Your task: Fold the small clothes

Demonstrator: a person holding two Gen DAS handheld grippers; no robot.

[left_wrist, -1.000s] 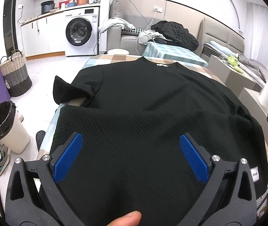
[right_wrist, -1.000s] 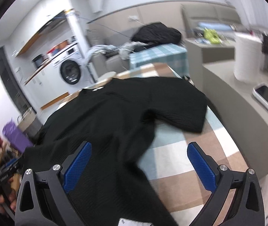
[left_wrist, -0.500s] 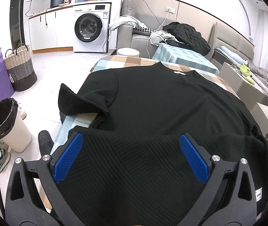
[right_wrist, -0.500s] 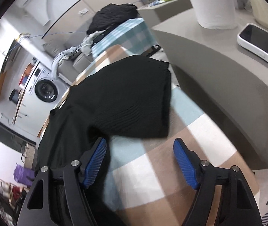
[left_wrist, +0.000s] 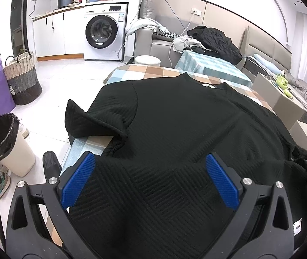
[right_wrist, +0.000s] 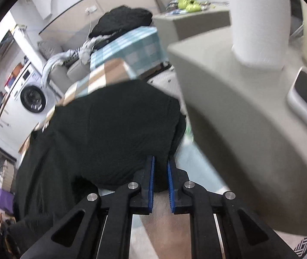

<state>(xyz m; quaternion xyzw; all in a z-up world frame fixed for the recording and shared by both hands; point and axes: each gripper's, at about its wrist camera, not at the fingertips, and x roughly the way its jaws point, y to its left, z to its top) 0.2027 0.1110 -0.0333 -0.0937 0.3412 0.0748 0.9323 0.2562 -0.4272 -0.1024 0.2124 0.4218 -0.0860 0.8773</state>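
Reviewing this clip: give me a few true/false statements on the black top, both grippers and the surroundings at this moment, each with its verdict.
1. The black textured knit top lies spread on the checked tablecloth. True.
2. The left gripper is clamped on the top. False: its blue pads stand wide apart above the fabric.
3. The right gripper has its jaws nearly together at the edge of the top's sleeve. True; they have just been closing, with dark fabric between the pad tips.
4. The top's other sleeve lies flat. False: it is curled upward at the table edge.
5. The white front-loading washing machine has its door open. False: the door is closed.
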